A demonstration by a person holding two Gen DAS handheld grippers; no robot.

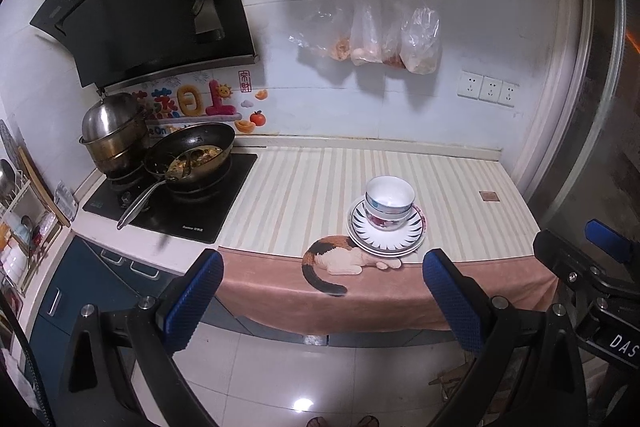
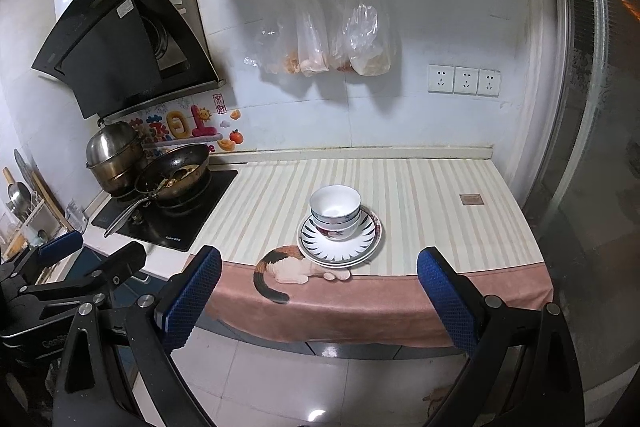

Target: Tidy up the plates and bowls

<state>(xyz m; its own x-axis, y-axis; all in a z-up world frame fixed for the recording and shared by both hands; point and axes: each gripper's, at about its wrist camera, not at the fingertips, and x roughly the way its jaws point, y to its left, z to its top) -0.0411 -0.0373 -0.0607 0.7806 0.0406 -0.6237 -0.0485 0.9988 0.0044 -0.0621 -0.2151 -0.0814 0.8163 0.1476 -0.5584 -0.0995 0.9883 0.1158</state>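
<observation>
Bowls [image 1: 390, 201] sit nested, one inside another, on a stack of plates [image 1: 386, 237] with a dark ray pattern around the rim. I find the stack on the striped cloth [image 1: 304, 195] covering the counter, near its front edge, just behind the printed cat [image 1: 340, 261].

My left gripper [image 1: 323, 289] hangs off the counter over the floor, its blue pads [image 1: 194, 301] spread wide with nothing between them; the stack lies at about 1 o'clock from it. My right gripper [image 2: 319, 287] is likewise spread and empty, with the stack at 12 o'clock.

At 10 o'clock a wok [image 2: 174, 173] with food stands on the black hob [image 2: 168, 213], a steel pot [image 2: 114, 157] just behind it. Plastic bags [image 2: 344, 45] hang on the wall at 12 o'clock.
</observation>
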